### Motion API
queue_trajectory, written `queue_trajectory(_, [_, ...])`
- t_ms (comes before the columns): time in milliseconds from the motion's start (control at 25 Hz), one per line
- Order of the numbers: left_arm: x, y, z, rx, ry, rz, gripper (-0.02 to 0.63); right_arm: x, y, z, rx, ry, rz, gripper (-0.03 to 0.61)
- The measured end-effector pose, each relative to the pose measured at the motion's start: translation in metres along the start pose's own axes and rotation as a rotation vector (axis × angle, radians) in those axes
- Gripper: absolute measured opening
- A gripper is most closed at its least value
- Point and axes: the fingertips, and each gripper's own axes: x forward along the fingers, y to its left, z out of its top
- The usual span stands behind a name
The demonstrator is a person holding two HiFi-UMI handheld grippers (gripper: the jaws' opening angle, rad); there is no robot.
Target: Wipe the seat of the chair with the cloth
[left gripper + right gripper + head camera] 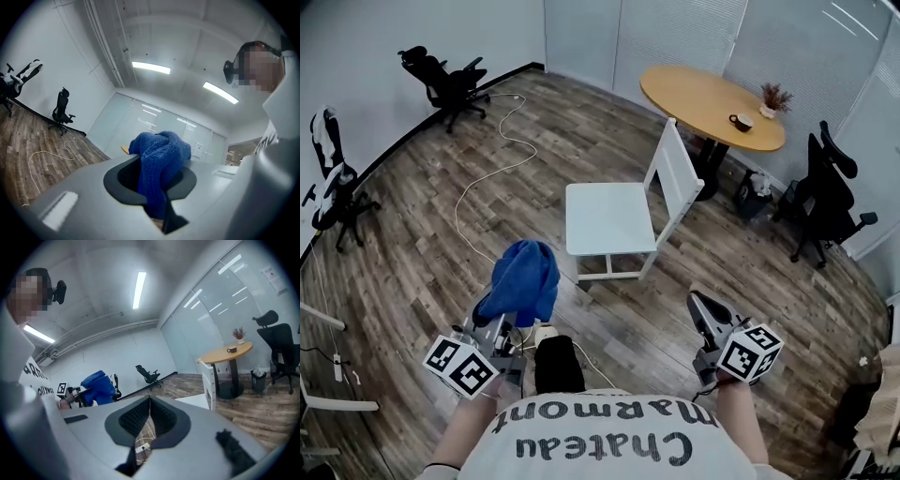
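The cloth (522,279) is a thick blue terry bundle at the lower left of centre in the head view, bunched up and standing out of the left gripper (494,326). In the left gripper view the jaws are clamped on a lower fold of it, and the rest mushrooms up above them and flops to one side. It looks soft, light and limp. It should crush flat under a little pressure and drag rather than slide, so it has to be pressed down onto the surface to wipe at all. The pinch sits low on one fold, and the loose bulk above may trail or fold under during a stroke. A hold nearer the middle of the wad would give a fuller pad.

The right gripper (703,314), at the lower right of the head view, has its jaws closed together with nothing between them; only floor and a bit of cable (487,178) show past them in its own view.

The white chair (673,173) stands in the middle of the head view, well apart from both grippers, its backrest toward the round table (694,94) at the upper right. Its seat (605,217) is flat, bare and looks hard and smooth, so wiping has not begun; the chair looks light enough to shift if pushed hard
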Motion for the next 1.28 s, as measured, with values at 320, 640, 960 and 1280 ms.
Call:
queue_trajectory(320, [0.056, 0.086, 0.041, -0.030, -0.007, -0.018, 0.060, 0.112, 0.006, 0.030, -0.019, -0.001, -0.001, 0.014])
queue_trajectory(640, [0.105, 0.184, 0.111, -0.027, -0.035, -0.016, 0.060, 0.235, 0.018, 0.077, -0.014, -0.011, -0.009, 0.014])
queue_trajectory(960, [0.125, 0.278, 0.158, 0.007, -0.024, -0.006, 0.060, 0.354, 0.048, 0.098, -0.031, -0.037, 0.042, 0.014])
queue_trajectory(1280, [0.145, 0.317, 0.163, -0.014, -0.016, 0.000, 0.060, 0.399, 0.023, 0.092, 0.007, 0.014, 0.006, 0.014])
